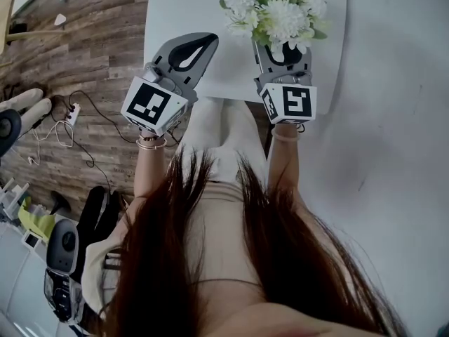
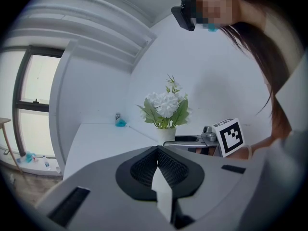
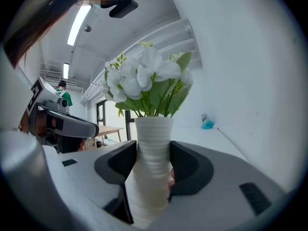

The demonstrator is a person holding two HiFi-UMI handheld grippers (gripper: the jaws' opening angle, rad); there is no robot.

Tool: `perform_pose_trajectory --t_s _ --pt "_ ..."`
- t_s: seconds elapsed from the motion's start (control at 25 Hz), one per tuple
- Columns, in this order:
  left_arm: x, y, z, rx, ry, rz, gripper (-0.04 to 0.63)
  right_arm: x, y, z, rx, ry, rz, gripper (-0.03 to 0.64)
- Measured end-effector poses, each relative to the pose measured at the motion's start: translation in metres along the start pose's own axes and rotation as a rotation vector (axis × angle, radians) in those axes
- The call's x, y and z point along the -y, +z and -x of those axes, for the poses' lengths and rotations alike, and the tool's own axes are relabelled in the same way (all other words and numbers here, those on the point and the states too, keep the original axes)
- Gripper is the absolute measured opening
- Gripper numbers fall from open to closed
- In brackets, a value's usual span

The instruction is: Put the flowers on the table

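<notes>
White flowers [image 3: 144,78], full round blooms with green leaves, stand bunched in a ribbed white vase [image 3: 152,158], and it's upright. The right gripper [image 3: 153,170] has that vase pinched at its waist, a jaw pressed on either side. From the head view the bouquet sits over the near part of the white table [image 1: 182,9]; whether the base touches the tabletop can't be made out.

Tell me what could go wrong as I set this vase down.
The flowers spread wide above a narrow vase held in the right gripper; it may tip on release.
In the head view the flowers hide the vase's base, so touchdown on the table is hard to judge.
The wall is near; petals could brush it.
</notes>
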State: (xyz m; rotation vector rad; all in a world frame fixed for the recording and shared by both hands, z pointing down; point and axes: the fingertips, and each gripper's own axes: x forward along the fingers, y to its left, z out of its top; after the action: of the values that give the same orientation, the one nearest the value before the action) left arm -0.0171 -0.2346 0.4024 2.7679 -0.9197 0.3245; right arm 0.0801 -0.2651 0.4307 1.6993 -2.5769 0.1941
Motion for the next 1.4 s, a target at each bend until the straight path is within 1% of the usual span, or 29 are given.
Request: perform_pose_trajectory --t_s 0.2,0.36,0.6,0.68,0.8,0.92,1.08,1.4 --pt "-0.010 0.010 -0.007 -0.010 -0.005 0.009 0.004 0.007 0.012 -0.011 0.003 -0.013 0.002 0.234" --pt "-0.009 -0.002 -0.009 -0.025 -0.007 0.013 0.003 0.007 0.002 -0.010 0.002 -0.015 0.008 0.235" --pt "-0.026 0.005 -0.016 -0.041 -0.015 0.031 0.004 0.010 0.010 -0.028 0.006 -0.022 0.012 0.235" --pt "-0.026 0.006 -0.017 -0.049 -0.019 0.029 0.003 0.011 0.010 -0.028 0.007 -0.023 0.014 0.234" --pt "-0.023 0.005 -0.018 -0.037 -0.020 0.033 0.003 0.011 0.009 -0.023 0.017 -0.028 0.014 0.235" --pt "-0.016 0.002 -0.017 -0.051 -0.026 0.027 0.003 0.010 0.007 -0.015 0.022 -0.033 0.015 0.234" --pt "-0.002 -0.006 -0.007 -0.052 -0.034 0.014 0.004 -0.002 0.003 0.005 0.034 -0.035 0.036 0.235" --pt "-0.005 0.000 -0.009 -0.057 -0.036 0.021 0.003 -0.005 0.009 0.003 0.043 -0.028 0.067 0.235"
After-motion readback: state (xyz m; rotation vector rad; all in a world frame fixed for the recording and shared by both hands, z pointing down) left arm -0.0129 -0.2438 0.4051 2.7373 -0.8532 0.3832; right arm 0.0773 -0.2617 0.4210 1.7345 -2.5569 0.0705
